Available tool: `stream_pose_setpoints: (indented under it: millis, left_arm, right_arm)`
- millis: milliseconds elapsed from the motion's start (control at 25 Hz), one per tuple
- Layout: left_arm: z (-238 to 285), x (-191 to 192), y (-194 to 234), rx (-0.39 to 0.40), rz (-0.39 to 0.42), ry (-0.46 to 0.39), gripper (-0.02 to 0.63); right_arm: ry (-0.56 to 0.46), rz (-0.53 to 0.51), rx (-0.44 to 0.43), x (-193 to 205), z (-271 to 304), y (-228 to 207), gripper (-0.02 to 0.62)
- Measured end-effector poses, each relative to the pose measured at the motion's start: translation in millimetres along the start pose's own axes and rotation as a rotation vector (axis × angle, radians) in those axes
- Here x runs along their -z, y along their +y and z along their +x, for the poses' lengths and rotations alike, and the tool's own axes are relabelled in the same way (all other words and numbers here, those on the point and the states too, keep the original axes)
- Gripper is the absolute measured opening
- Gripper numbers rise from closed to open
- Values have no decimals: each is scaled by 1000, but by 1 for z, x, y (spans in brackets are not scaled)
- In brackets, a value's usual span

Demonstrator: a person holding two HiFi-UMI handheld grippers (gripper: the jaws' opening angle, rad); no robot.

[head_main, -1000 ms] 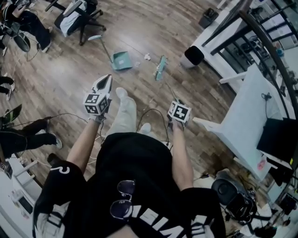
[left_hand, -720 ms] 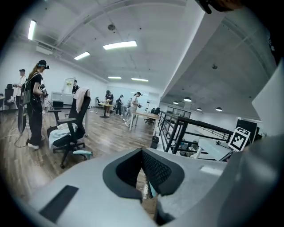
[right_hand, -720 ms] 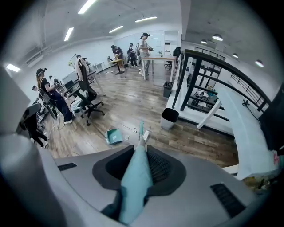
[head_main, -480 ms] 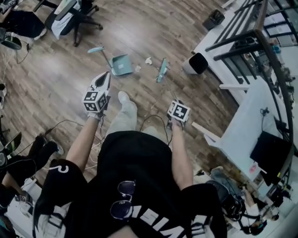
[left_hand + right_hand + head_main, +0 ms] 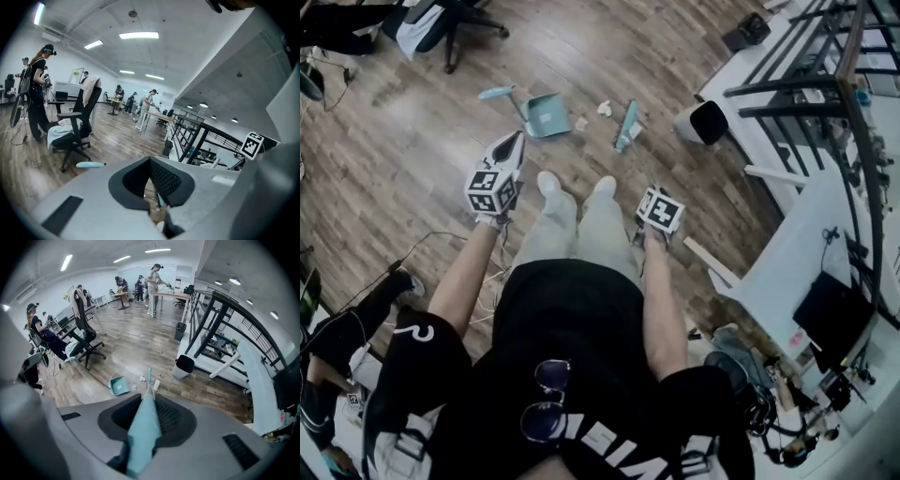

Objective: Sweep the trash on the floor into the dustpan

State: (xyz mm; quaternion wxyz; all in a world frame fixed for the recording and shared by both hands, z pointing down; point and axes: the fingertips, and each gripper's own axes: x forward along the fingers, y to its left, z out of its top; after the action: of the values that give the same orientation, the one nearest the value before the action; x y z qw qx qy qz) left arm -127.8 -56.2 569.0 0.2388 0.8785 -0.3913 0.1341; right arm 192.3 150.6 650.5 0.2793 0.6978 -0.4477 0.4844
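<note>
A teal dustpan (image 5: 547,114) lies on the wood floor ahead, its handle (image 5: 497,92) pointing left. Two small white trash scraps (image 5: 605,108) (image 5: 581,123) lie between it and the teal broom head (image 5: 625,127). My right gripper (image 5: 661,210) is shut on the broom's teal handle (image 5: 143,427), which runs down to the broom head (image 5: 149,376) beside the dustpan (image 5: 119,385) and the scraps (image 5: 156,384). My left gripper (image 5: 499,178) hangs in the air short of the dustpan, its jaws (image 5: 151,161) shut with nothing between them. The dustpan handle (image 5: 90,164) shows past it.
A white bin (image 5: 703,122) stands right of the broom, by a black railing (image 5: 806,80) and a white table (image 5: 806,253). An office chair (image 5: 441,23) is at the far left. Cables (image 5: 422,244) trail on the floor. My feet (image 5: 548,183) are just behind the grippers. Other people stand at left.
The person has stepped forward: the right foot has come up beside the left, and the view has swung. Both grippers keep their pose, and the right one keeps its hold on the broom.
</note>
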Motion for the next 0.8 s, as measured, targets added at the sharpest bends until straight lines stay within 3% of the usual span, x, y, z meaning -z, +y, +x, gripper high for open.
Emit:
stream_pose_setpoints:
  millis: [400, 800]
  left_arm:
    - [29, 2, 9, -31, -24, 5, -2]
    - [63, 34, 20, -63, -62, 21, -2]
  right_arm:
    - [21, -24, -33, -26, 41, 11, 84]
    - [81, -41, -26, -29, 101, 22, 84]
